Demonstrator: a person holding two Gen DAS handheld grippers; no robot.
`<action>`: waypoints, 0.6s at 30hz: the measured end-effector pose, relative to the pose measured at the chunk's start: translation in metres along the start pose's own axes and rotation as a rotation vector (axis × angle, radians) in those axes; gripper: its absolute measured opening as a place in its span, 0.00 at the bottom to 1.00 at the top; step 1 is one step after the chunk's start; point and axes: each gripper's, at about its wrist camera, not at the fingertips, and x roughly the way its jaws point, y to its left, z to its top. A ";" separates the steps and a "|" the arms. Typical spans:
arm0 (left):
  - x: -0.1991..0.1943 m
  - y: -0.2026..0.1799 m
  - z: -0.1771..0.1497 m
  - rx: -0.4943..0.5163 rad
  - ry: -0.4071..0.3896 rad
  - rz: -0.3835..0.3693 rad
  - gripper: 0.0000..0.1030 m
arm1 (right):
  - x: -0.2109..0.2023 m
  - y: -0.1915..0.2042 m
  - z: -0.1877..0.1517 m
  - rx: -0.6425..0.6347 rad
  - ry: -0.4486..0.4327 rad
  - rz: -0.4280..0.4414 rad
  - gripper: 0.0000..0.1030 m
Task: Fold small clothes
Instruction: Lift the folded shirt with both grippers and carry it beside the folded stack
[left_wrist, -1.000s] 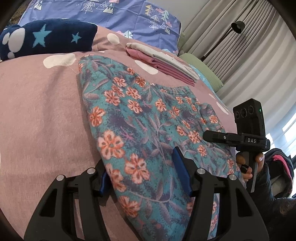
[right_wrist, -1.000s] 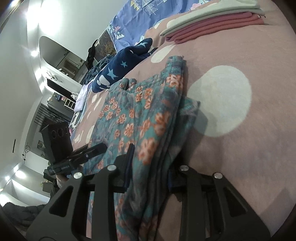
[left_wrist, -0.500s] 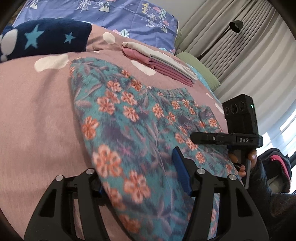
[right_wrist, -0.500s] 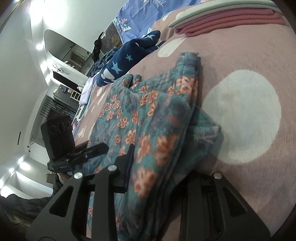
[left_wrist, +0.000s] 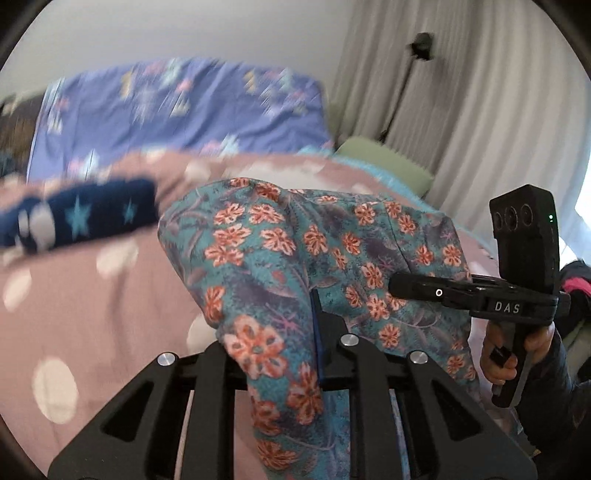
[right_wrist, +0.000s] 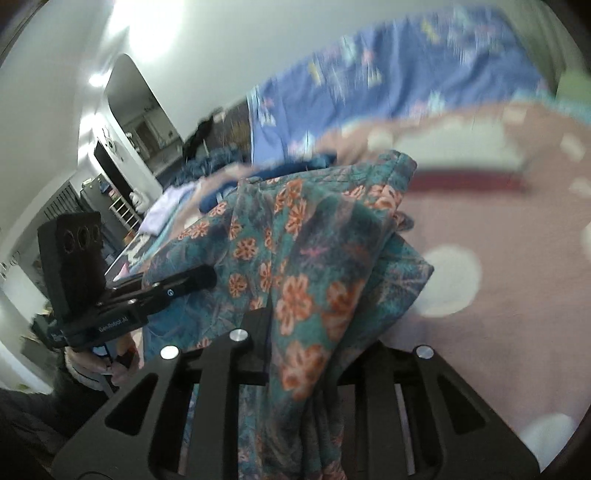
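Observation:
A teal garment with orange flowers (left_wrist: 295, 258) is lifted off the pink dotted bedspread (left_wrist: 92, 295). My left gripper (left_wrist: 277, 354) is shut on its near left edge. My right gripper (right_wrist: 299, 347) is shut on the near right edge of the same garment (right_wrist: 314, 258). Each gripper shows in the other's view: the right one (left_wrist: 480, 295) at the right, the left one (right_wrist: 147, 295) at the left. The cloth hangs bunched between them and hides the fingertips.
A navy star-patterned folded item (left_wrist: 81, 218) lies at the left on the bed. A blue patterned pillow (left_wrist: 177, 110) is behind it. A folded pink and white stack (right_wrist: 469, 173) lies blurred beyond the garment. Curtains (left_wrist: 461, 110) and a floor lamp stand at the right.
Both grippers have closed on the garment's near edge and lifted it off the bed. The views have tilted up and are blurred with motion.

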 end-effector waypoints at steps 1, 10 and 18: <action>-0.007 -0.012 0.006 0.028 -0.021 -0.003 0.18 | -0.012 0.005 0.001 -0.013 -0.030 -0.017 0.18; -0.034 -0.142 0.064 0.319 -0.147 -0.058 0.18 | -0.153 0.018 0.005 -0.099 -0.293 -0.193 0.18; -0.001 -0.238 0.128 0.479 -0.208 -0.125 0.18 | -0.243 -0.014 0.034 -0.171 -0.410 -0.472 0.20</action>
